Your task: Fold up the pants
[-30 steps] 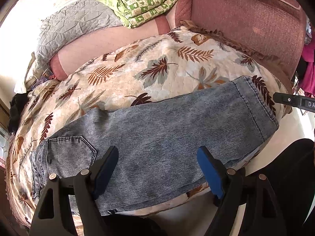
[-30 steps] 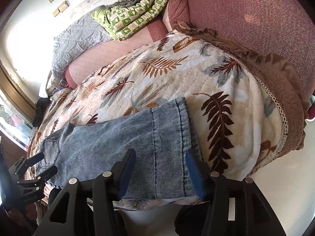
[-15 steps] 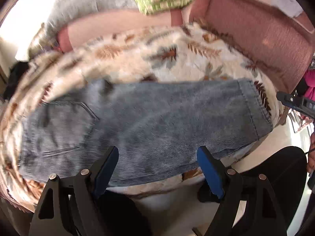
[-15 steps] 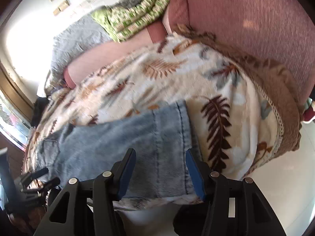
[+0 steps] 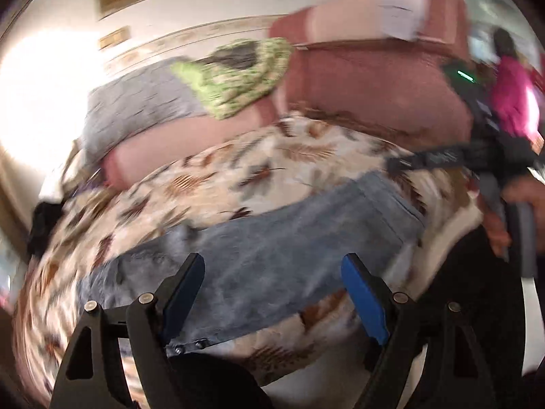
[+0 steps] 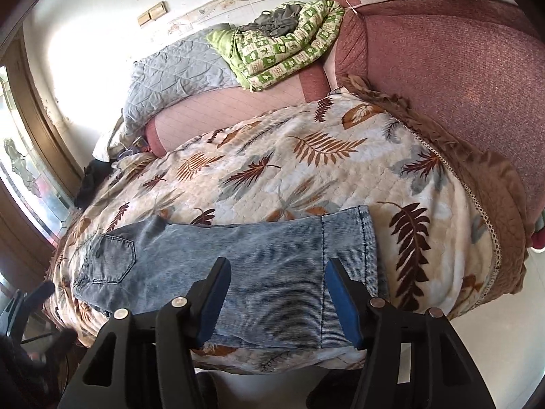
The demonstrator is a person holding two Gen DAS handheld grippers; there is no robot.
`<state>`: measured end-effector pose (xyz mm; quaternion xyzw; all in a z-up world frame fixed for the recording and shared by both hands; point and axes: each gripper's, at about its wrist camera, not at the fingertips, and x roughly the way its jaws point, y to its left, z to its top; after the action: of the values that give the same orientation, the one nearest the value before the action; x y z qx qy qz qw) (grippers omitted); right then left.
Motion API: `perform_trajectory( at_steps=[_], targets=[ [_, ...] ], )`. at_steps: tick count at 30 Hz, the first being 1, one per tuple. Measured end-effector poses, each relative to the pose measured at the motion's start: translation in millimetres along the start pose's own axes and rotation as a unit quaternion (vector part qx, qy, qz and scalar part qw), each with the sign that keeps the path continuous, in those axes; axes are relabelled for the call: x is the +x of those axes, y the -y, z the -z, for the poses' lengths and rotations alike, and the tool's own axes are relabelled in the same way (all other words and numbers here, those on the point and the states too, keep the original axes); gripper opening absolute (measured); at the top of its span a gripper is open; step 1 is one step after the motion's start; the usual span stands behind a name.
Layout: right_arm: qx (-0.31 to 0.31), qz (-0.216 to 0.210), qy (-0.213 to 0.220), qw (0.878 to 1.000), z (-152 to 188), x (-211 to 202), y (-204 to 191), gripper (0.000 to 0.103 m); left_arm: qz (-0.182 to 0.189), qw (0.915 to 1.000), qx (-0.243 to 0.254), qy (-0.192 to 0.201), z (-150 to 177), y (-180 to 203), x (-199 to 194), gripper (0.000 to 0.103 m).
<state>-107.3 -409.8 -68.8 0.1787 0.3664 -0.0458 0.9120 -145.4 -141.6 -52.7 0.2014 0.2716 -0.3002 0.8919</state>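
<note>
Lying flat along the near edge of the leaf-print quilted sofa cover point(image 6: 306, 156), the faded blue denim pants point(image 6: 238, 266) stretch left to right, waistband left. Right gripper point(image 6: 277, 293) hovers over the hem end, jaws opening, empty; left gripper point(image 5: 272, 293) gapes empty nearer the waist.

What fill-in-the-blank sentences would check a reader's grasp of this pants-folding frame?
1. The jeans lie flat on a cover printed with ____.
2. The green quilt has a ____ garment bundled on top.
3. The right gripper has ____ between its opening jaws.
4. The jeans' back pocket sits toward the picture's ____ side.

Missing: leaves; grey; nothing; left
</note>
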Motion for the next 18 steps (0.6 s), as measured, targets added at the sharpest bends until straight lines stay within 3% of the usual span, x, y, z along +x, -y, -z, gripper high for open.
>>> perform_trajectory(
  at_steps=[3,7,11,14,18],
  targets=[
    [-0.008,0.002,0.0,1.0,2.1,-0.4,-3.5,0.062,0.05,0.9984,0.025,-0.009,3.9,12.4,-0.3,0.083],
    [-0.008,0.004,-0.001,1.0,3.2,-0.8,-2.5,0.062,0.061,0.9975,-0.007,-0.034,5.1,3.9,8.8,0.083],
    [0.001,0.004,0.001,1.0,2.9,-1.3,2.2,0.062,0.049,0.9965,-0.05,-0.045,7.2,-17.4,16.0,0.083],
    [0.002,0.001,0.0,1.0,1.2,0.8,0.5,0.062,0.014,0.9962,-0.07,-0.049,7.8,-33.0,19.0,0.083],
    [0.007,-0.029,-0.017,0.999,-0.3,7.2,3.5,0.062,-0.073,0.9886,-0.105,-0.079,11.8,-59.2,28.6,0.083]
  ],
)
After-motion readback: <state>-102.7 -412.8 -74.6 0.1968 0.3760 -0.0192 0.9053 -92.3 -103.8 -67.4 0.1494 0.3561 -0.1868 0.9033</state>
